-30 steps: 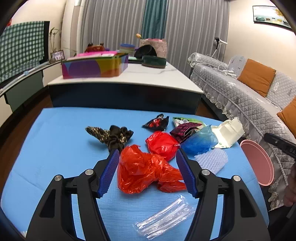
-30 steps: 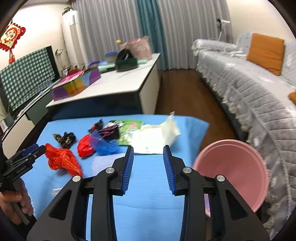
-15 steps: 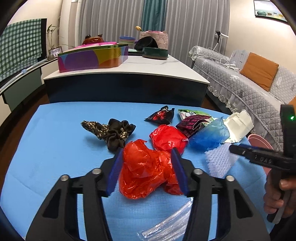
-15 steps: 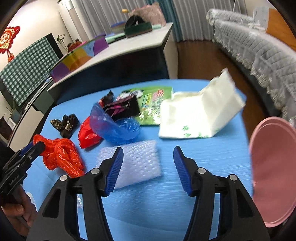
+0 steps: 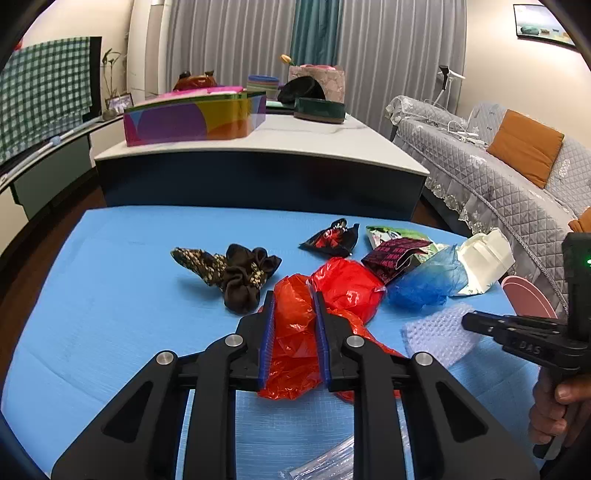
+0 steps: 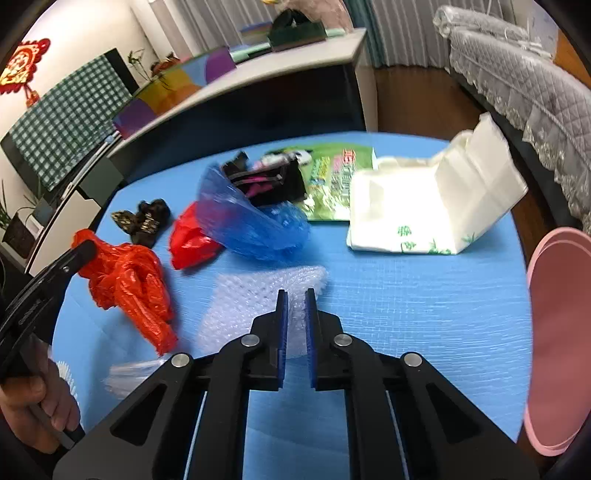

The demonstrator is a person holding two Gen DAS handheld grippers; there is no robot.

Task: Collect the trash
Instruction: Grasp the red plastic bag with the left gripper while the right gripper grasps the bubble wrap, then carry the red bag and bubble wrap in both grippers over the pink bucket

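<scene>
**Both claws closing on trash**

The left claw (image 5: 293, 325) has just closed, clamped on the orange bag (image 5: 295, 354), hiding its middle. The right claw (image 6: 294, 321) has just closed on the bubble wrap (image 6: 255, 295), near centre of the blue worktop (image 6: 424, 314). A clear wrapper (image 5: 332, 461) is cut off at the near edge.

This was a home living room. A sofa (image 5: 495, 192) with a grey quilted cover and an orange cushion (image 5: 524, 147) stood along one wall under a framed picture (image 5: 543, 29). Long grey and teal curtains (image 5: 317, 55) hung behind a white-topped cabinet (image 5: 266, 155) carrying boxes and bowls. A red Chinese knot ornament (image 6: 22, 70) hung near a checked cloth (image 6: 66, 118). The floor was dark wood.
</scene>
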